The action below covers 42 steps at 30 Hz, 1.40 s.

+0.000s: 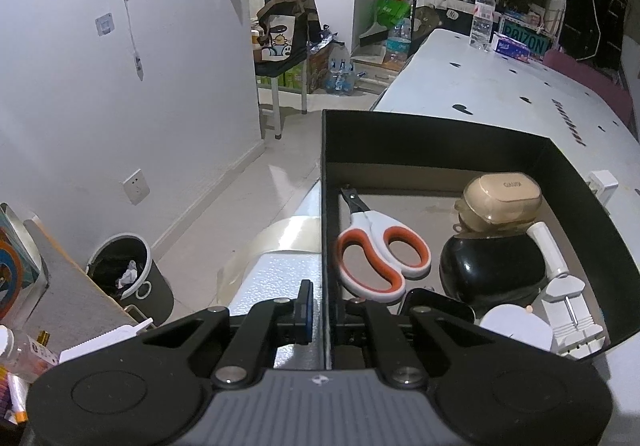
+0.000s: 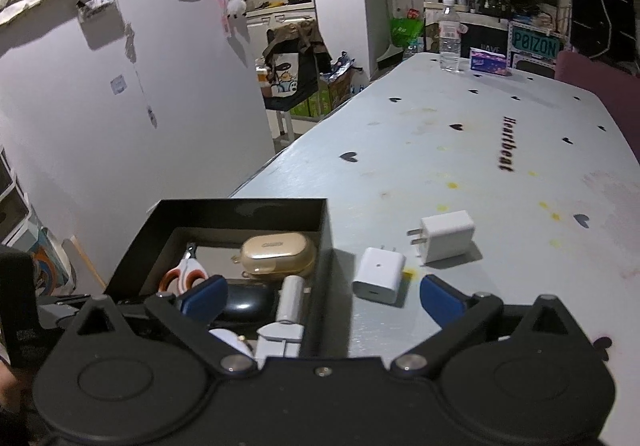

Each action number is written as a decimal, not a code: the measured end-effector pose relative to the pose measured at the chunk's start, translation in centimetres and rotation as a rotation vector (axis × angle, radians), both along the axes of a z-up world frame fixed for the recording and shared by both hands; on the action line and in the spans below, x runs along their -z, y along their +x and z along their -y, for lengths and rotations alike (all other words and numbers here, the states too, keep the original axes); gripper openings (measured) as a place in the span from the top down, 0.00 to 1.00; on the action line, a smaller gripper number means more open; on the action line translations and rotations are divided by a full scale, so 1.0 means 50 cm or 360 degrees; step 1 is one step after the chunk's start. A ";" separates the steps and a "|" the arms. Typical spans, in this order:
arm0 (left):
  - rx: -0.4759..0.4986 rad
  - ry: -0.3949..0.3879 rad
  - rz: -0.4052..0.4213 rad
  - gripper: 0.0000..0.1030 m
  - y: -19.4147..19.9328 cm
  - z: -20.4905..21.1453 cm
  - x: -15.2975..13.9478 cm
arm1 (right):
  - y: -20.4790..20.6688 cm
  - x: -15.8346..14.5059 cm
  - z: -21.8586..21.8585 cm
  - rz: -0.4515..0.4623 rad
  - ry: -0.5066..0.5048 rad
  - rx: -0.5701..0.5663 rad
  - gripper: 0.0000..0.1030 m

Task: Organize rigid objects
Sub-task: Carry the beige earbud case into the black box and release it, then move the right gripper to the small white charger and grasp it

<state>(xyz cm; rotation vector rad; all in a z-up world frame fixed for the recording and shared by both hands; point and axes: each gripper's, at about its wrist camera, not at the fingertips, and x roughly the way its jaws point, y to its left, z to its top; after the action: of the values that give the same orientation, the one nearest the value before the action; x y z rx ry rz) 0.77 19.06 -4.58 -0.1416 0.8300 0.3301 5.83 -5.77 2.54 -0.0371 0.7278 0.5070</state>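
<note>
Trouble could start at the black box [image 2: 244, 214], whose left wall the left gripper [image 1: 324, 316] pinches: a tug might drag it off the table edge. Right gripper [image 2: 316, 296], fingers spread wide, straddles the box's right wall; closing there would miss the small white charger [image 2: 379, 275] at its one o'clock, with the larger charger [image 2: 446, 236] beyond.

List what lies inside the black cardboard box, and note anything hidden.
Inside the black cardboard box: orange-and-white scissors, a beige earbud case, a glossy black oval case and a white plastic tool. The left gripper covers the near corner.
</note>
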 end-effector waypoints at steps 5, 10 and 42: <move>0.0009 0.0005 -0.0004 0.97 0.001 0.003 -0.001 | 0.037 0.000 0.045 -0.0040 0.0039 0.0055 0.00; 0.0010 0.0004 -0.0004 0.97 0.001 0.005 -0.002 | 0.098 0.012 0.094 -0.0095 0.0087 0.0164 0.01; -0.0034 -0.0095 -0.0037 0.95 0.003 -0.006 -0.010 | 0.221 0.158 0.027 -0.0453 0.0114 0.0218 0.57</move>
<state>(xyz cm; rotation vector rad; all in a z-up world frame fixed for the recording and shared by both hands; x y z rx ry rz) 0.91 19.35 -4.09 -0.2027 0.8622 0.3280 16.88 -7.09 -5.37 0.1540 0.9828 0.4104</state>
